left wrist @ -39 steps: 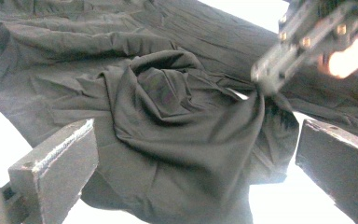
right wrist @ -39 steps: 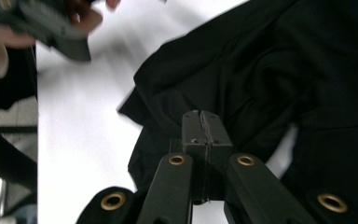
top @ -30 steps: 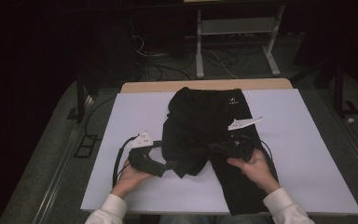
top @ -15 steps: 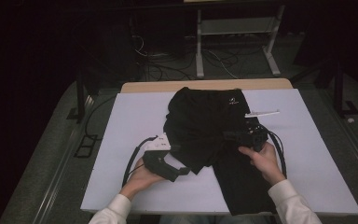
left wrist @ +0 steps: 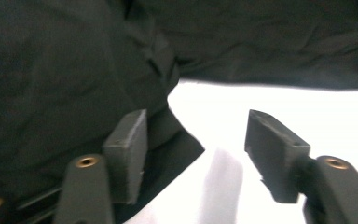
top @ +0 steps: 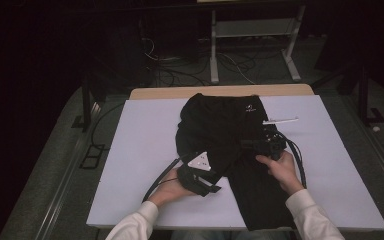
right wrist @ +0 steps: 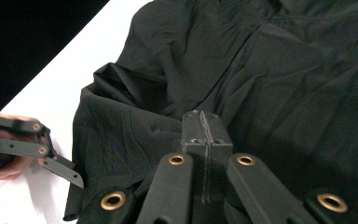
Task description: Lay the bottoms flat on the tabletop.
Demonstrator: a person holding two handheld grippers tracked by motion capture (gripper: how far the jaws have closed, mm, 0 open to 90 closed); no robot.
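A black garment (top: 230,145) is seen lying crumpled across the middle of the white table (top: 140,145), its upper part bunched toward the far edge and one long section stretched down to the near edge, just left of the right forearm. A small white mark is carried near its top. Wide bare strips of table are left on both sides of the cloth, the broader one on the left, and a narrow strip of bare wood is shown along the far edge.

The left tongs (top: 211,186) are held low at the garment's lower left border, near the notch where the cloth turns inward. In the left gripper view the left tongs (left wrist: 193,154) are seen spread, with their jaws having just been closing; one jaw lies over the dark fabric edge, the other over bare white table, and a corner of the cloth reaches into the gap without being pressed from both sides.

The right tongs (top: 252,145) are laid on the cloth right of centre, with the hand behind them and the cable looped beside it. In the right gripper view the right tongs (right wrist: 205,123) are pressed together; whether a fold is pinched between them cannot be told. A thin white strip (top: 280,120) is seen just beyond, at the cloth's right border.
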